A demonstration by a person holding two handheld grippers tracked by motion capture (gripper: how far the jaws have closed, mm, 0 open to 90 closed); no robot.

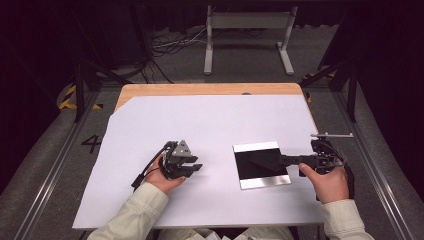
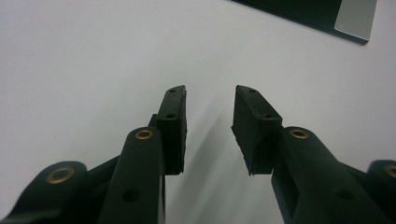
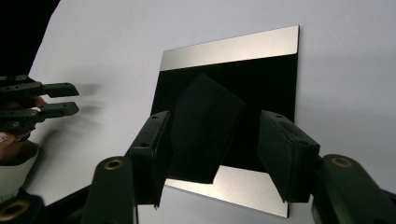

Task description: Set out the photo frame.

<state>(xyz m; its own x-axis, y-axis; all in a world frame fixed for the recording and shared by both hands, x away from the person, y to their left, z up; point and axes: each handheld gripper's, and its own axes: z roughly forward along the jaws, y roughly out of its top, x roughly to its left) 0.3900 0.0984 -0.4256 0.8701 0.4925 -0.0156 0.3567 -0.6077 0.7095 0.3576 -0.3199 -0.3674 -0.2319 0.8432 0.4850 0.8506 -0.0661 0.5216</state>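
A square black plate (image 1: 250, 174) with silver bands on two edges lies on the white sheet, right of centre. A flat black piece (image 1: 265, 160) stands tilted over it. In the right gripper view this piece (image 3: 205, 130) sits between the jaws of my right gripper (image 3: 215, 116), leaning on the left finger (image 3: 154, 149), with a gap to the other; the plate (image 3: 275, 74) lies behind. The right gripper (image 1: 282, 160) reaches in from the plate's right side. My left gripper (image 1: 197, 167) rests open on the sheet left of the plate, with nothing in it (image 2: 210, 91).
The white sheet (image 1: 210, 120) covers most of a wooden table (image 1: 200, 89). The plate's corner (image 2: 327, 14) shows far ahead of the left jaws. My left gripper (image 3: 65, 98) also shows in the right gripper view. A metal stand (image 1: 247, 22) and cables (image 1: 170, 45) are on the floor beyond.
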